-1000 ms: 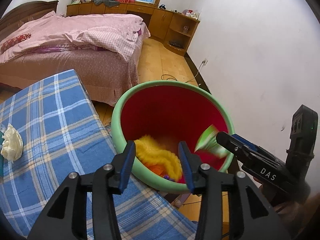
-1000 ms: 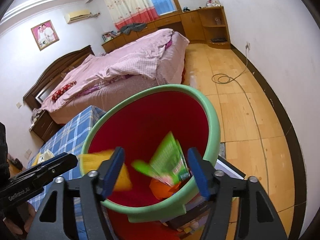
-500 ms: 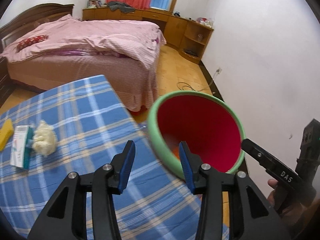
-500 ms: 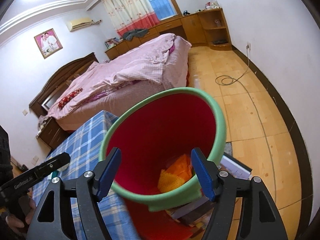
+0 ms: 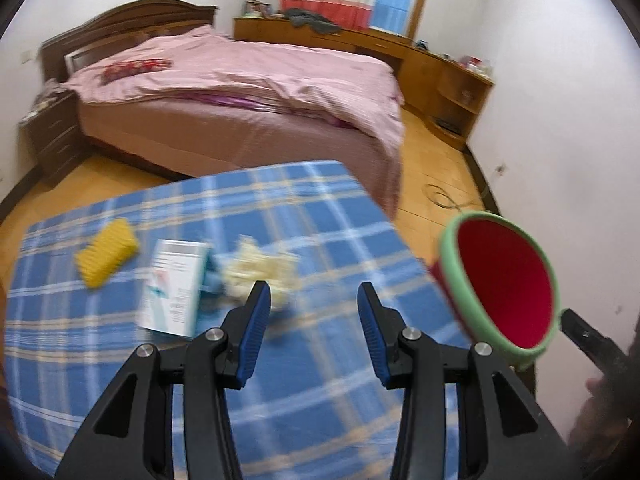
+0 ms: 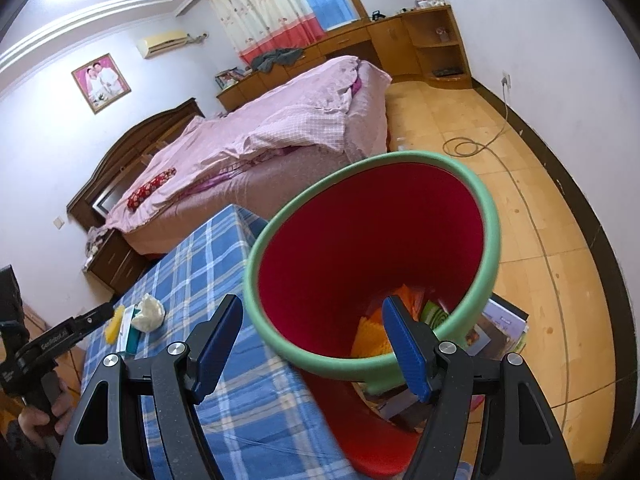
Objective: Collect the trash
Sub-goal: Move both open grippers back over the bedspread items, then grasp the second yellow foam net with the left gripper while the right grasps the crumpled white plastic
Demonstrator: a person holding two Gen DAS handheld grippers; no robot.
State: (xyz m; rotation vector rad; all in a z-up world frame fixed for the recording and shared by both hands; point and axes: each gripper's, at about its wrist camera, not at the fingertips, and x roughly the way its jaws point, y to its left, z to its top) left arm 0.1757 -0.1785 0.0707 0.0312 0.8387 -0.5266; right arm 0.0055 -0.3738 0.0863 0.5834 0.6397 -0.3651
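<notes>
On a tabletop (image 5: 344, 432) covered in blue plaid cloth, three pieces of trash lie in a loose row ahead of the left gripper (image 5: 312, 330): from left, a yellow ridged sponge (image 5: 106, 258), a white-and-teal carton (image 5: 176, 288) with print too blurred to read, and a crumpled pale tissue (image 5: 256, 270). The sponge and carton sit well left of the jaws; the tissue lies just beyond the left blue pad, touching the carton's teal edge. The left jaws stand partly apart with nothing between them.

Further right, past the tabletop's edge, a red bin with a green rim (image 5: 500, 284) stands on the floor beside the white wall. The right gripper (image 6: 314, 344) hovers over the near rim of that bin, its jaws wide and empty; one pad is over the tabletop, the other over the bin's mouth. Inside the bin lie yellow and orange scraps (image 6: 370, 332) and a green-striped wrapper (image 6: 436, 314). From the right wrist view, the left gripper's black arm carries white lettering that looks like "GenRobot.AI". A pink-covered bed (image 5: 256, 92) fills the room behind.
</notes>
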